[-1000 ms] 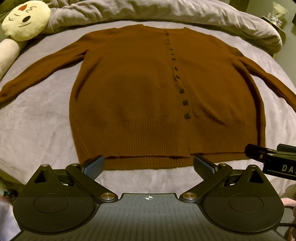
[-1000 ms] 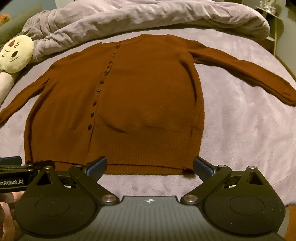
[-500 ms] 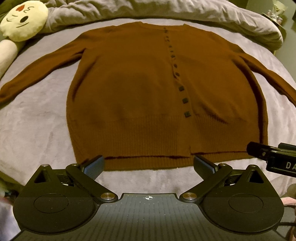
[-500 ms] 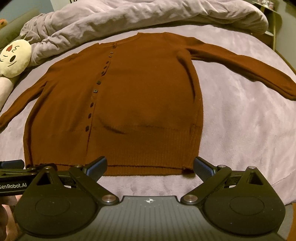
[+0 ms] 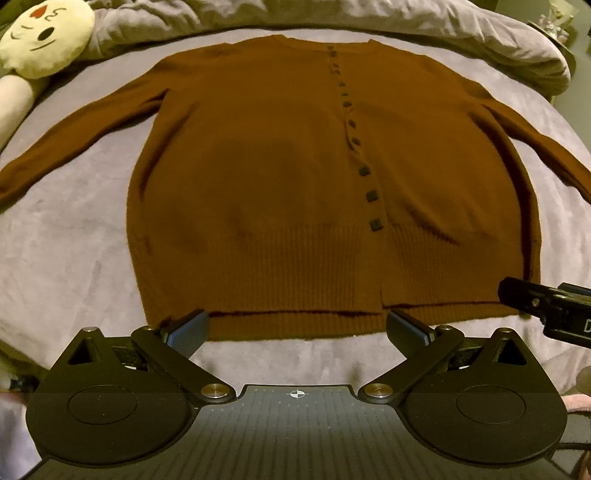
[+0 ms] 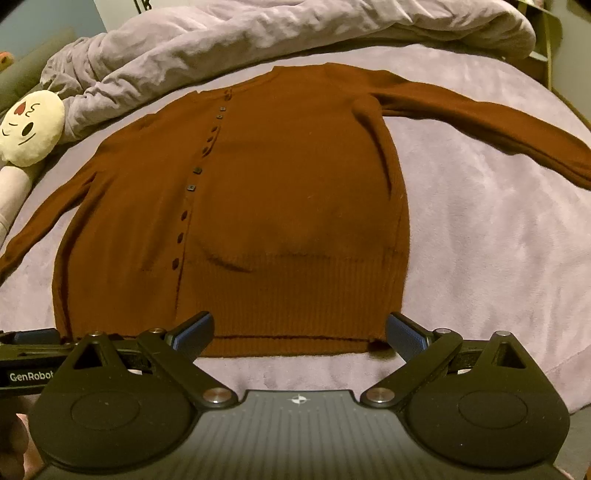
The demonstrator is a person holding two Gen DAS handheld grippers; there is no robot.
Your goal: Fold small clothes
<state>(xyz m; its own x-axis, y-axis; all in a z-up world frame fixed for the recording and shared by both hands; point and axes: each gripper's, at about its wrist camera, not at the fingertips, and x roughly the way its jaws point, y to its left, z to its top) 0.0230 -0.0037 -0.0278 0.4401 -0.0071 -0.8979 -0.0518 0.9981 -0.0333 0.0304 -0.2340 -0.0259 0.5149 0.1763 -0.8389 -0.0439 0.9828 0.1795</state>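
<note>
A bed covered in a pale lilac-grey plush blanket fills both views. Along its far side lies a rumpled grey duvet, bunched into a long ridge.

Spread flat on the blanket is a rust-brown knitted cardigan, front side up, neckline towards the duvet and ribbed hem towards the cameras. Both sleeves are stretched outwards to the sides, lying on the blanket: the left sleeve angles towards the near left edge, the right sleeve runs out to the right. A row of small dark buttons runs from the neckline down to the ribbing, and the cardigan looks buttoned shut, with a short slit open at the hem.

At the far left corner, beside the duvet, rests a cream plush toy with a round face, a red heart on its forehead and a pale cylindrical body below.

The left claw hovers just short of the hem, towards the cardigan's left half, its blue-padded fingers spread wide and holding nothing. The right claw hangs at the hem's right half, likewise released, fingers wide apart and empty; its right finger is just beside the hem's right corner. Each claw's dark side shows at the edge of the other's view.
</note>
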